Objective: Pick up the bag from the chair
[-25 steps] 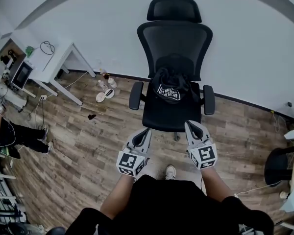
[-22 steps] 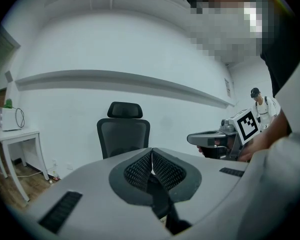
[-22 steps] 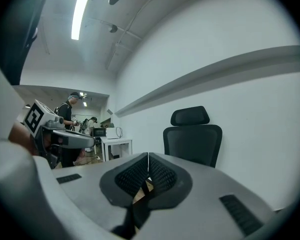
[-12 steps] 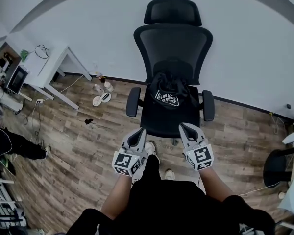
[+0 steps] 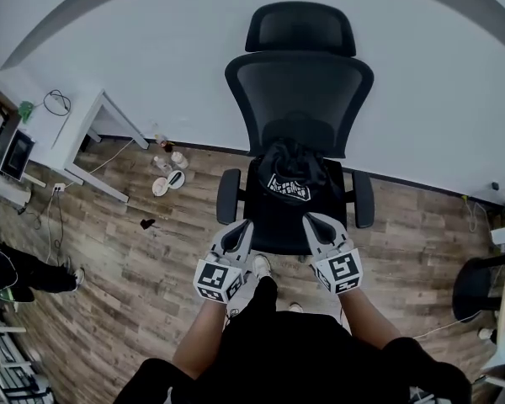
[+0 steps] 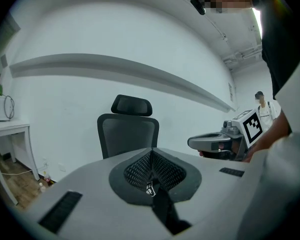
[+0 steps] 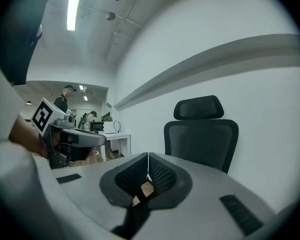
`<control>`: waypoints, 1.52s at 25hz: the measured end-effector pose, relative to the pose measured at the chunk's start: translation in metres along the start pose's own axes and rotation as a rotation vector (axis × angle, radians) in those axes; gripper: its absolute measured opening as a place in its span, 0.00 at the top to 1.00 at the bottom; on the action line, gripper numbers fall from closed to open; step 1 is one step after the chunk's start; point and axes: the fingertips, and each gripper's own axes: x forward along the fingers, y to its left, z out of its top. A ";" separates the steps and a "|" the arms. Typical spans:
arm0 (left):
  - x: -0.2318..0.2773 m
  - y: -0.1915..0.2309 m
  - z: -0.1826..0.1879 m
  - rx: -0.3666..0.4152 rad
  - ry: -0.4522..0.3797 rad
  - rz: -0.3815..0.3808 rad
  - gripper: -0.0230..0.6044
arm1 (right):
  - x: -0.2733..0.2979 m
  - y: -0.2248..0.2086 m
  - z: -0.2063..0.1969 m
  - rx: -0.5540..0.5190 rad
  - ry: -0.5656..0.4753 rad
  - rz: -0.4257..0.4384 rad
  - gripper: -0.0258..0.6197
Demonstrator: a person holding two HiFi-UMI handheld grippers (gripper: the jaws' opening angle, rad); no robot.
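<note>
A black bag (image 5: 291, 171) with a white print lies bunched on the seat of a black office chair (image 5: 300, 99), against its mesh back. In the head view my left gripper (image 5: 237, 234) and my right gripper (image 5: 316, 224) hover side by side at the seat's front edge, short of the bag. Both are shut with nothing between the jaws. The left gripper view shows the chair's back (image 6: 128, 136) beyond the closed jaws and the right gripper (image 6: 225, 141) beside it. In the right gripper view the chair (image 7: 202, 134) stands ahead; the bag is hidden by both grippers' own bodies.
A white desk (image 5: 63, 129) stands at the left by the wall, with small items (image 5: 167, 175) on the wooden floor near it. A second black chair (image 5: 478, 284) is at the right edge. A person's legs (image 5: 25, 263) show at far left. The white wall runs behind the chair.
I have stepped closer to the chair. Both grippers have moved forward to the seat's front edge; they stay shut and the bag has not moved.
</note>
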 end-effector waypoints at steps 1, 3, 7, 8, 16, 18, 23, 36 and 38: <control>0.005 0.009 0.000 -0.002 0.002 -0.002 0.93 | 0.009 0.000 0.001 0.000 0.004 0.001 0.93; 0.015 0.023 0.001 -0.008 0.009 -0.013 0.93 | 0.025 0.000 0.002 0.001 0.016 -0.001 0.93; 0.034 0.042 -0.003 -0.031 0.022 -0.062 0.93 | 0.053 -0.003 0.001 -0.006 0.047 -0.008 0.93; 0.039 0.049 -0.005 -0.035 0.027 -0.069 0.93 | 0.061 -0.005 -0.001 -0.009 0.059 -0.011 0.93; 0.075 0.084 -0.007 -0.009 0.081 -0.144 0.93 | 0.101 -0.027 -0.017 0.036 0.127 -0.070 0.93; 0.084 0.084 -0.009 0.001 0.097 -0.165 0.93 | 0.105 -0.036 -0.024 0.078 0.131 -0.096 0.93; 0.108 0.080 -0.016 -0.007 0.116 -0.194 0.93 | 0.102 -0.060 -0.046 0.122 0.170 -0.145 0.93; 0.191 0.085 -0.026 0.066 0.208 -0.119 0.93 | 0.105 -0.113 -0.078 0.202 0.236 -0.091 0.93; 0.200 0.083 -0.033 0.077 0.235 -0.132 0.93 | 0.106 -0.122 -0.083 0.216 0.245 -0.091 0.93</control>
